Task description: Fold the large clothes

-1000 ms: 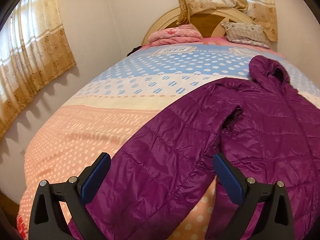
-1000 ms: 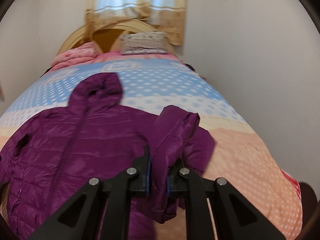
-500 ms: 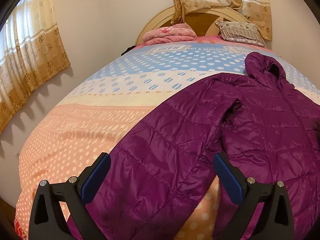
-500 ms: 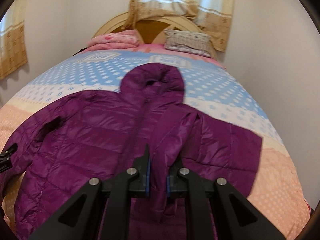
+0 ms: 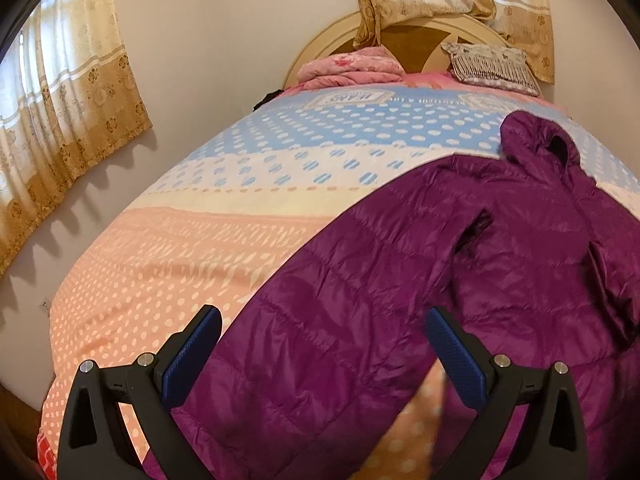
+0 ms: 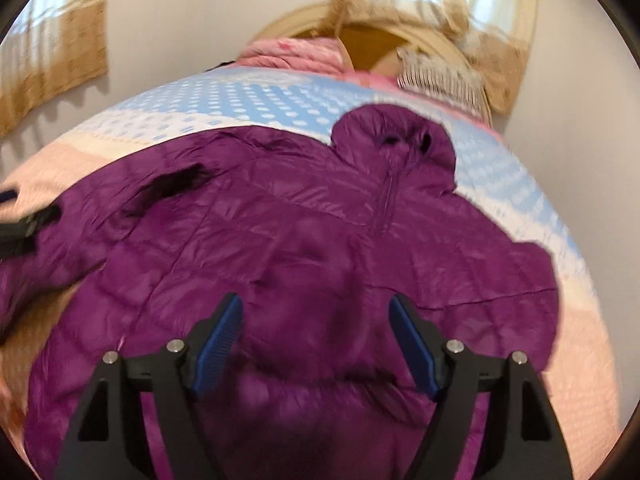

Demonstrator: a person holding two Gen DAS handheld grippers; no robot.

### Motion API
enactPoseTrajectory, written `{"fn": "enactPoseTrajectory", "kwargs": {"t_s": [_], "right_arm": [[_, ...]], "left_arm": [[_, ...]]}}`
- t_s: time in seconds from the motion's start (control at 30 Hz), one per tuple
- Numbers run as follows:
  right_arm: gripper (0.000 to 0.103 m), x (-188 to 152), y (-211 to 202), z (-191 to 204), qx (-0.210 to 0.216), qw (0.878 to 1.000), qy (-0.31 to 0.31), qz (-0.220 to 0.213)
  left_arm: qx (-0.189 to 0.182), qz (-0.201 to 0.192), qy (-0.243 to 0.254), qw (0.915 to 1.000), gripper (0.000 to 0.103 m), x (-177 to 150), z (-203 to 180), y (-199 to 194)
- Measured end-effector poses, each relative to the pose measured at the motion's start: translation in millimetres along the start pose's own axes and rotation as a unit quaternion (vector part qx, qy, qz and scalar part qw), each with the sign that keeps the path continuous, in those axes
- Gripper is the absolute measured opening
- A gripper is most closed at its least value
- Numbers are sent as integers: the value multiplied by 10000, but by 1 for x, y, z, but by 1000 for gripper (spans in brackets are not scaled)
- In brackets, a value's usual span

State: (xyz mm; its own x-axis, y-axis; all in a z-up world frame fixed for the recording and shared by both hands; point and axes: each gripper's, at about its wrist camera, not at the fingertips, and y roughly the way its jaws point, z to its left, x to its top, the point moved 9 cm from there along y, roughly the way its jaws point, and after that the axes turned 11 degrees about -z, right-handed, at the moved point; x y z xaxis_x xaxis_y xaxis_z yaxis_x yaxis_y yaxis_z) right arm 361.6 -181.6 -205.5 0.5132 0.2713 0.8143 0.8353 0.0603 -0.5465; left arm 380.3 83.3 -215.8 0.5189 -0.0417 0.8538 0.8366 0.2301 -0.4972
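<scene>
The purple puffer jacket (image 6: 304, 248) lies front-up across the near half of the bed (image 5: 168, 264), hood (image 6: 394, 140) towards the far headboard (image 5: 320, 48), zip running down its middle. Its right sleeve (image 6: 316, 320), which a second ago was pinched in the right gripper (image 6: 316, 340) and lifted off to the right of the body, now lies folded in over the chest, just beyond the blue pads (image 6: 220, 340). Those jaws have just been opening and now stand spread, with the sleeve cloth under and between them but no longer squeezed. I judge this the release at the end of the first sleeve fold, so one side of the jacket is tucked in.

The left sleeve (image 5: 328, 312) is not yet folded: it stretches out straight from the shoulder towards the near left, reaching down between the spread jaws of the left gripper (image 5: 320, 344), which hovers above it without touching. That gripper has hardly shifted over the last second. The likely next move is to pinch this sleeve near its cuff and carry it rightwards over the chest.

Beyond the jacket, a pink quilt (image 5: 352, 68) and a fringed pillow (image 5: 488, 60) sit at the far end by the headboard, with curtains (image 5: 68, 92) on the left wall.
</scene>
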Motion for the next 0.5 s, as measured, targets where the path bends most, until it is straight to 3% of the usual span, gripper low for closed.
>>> {"fn": "enactPoseTrajectory", "kwargs": {"t_s": [0.1, 0.27, 0.4, 0.5], "right_arm": [[79, -13, -21, -28, -157, 9998, 136, 6], [83, -48, -38, -107, -1014, 9935, 509, 75], [83, -76, -40, -147, -1257, 9874, 924, 258], [83, -93, -42, -163, -1276, 9857, 1051, 327]], "left_arm": [[-238, -63, 24, 9997, 102, 12, -25, -10], [-1248, 64, 141, 9921, 102, 23, -119, -30], [-1845, 341, 301, 9818, 102, 18, -193, -29], [-2055, 575, 500, 9757, 102, 6, -236, -15]]}}
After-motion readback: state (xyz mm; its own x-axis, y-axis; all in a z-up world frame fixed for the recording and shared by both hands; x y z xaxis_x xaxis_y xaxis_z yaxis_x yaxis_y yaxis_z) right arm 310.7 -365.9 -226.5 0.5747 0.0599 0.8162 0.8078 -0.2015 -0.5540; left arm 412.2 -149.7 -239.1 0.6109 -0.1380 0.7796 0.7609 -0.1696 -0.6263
